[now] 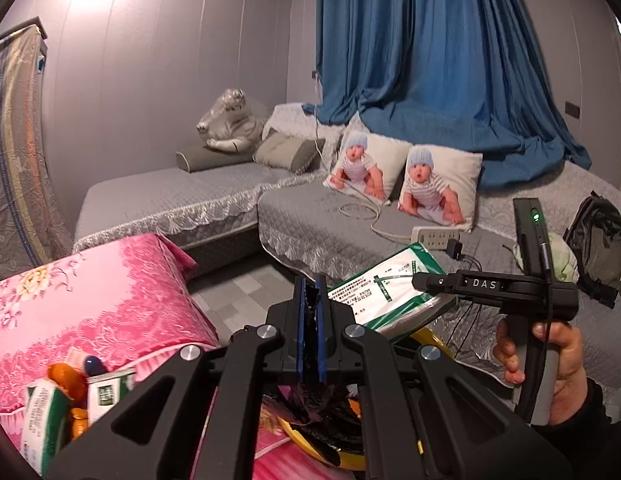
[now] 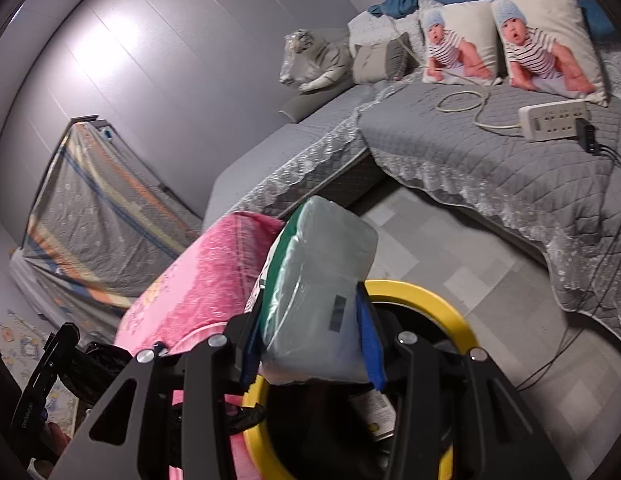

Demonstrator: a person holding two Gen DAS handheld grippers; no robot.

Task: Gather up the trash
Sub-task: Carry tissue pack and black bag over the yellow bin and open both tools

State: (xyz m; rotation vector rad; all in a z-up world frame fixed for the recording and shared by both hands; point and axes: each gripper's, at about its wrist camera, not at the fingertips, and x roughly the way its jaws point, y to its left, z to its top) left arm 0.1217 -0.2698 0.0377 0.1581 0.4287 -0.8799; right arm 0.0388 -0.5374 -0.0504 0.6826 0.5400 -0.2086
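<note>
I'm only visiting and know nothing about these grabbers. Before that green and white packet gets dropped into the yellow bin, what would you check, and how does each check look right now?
1. Right gripper has the tissue packet firmly: ok, a blue pad presses each side.
2. Packet is over the yellow bin: ok, the rim lies directly below and behind it.
3. Bin mouth is free to take it: cannot tell, the packet and gripper hide most of the opening.
4. Left gripper is shut on the black bin liner: cannot tell; jaws shut, pinch point hidden.
5. More trash left on the pink cloth: not ok, another packet and orange peel remain.
</note>
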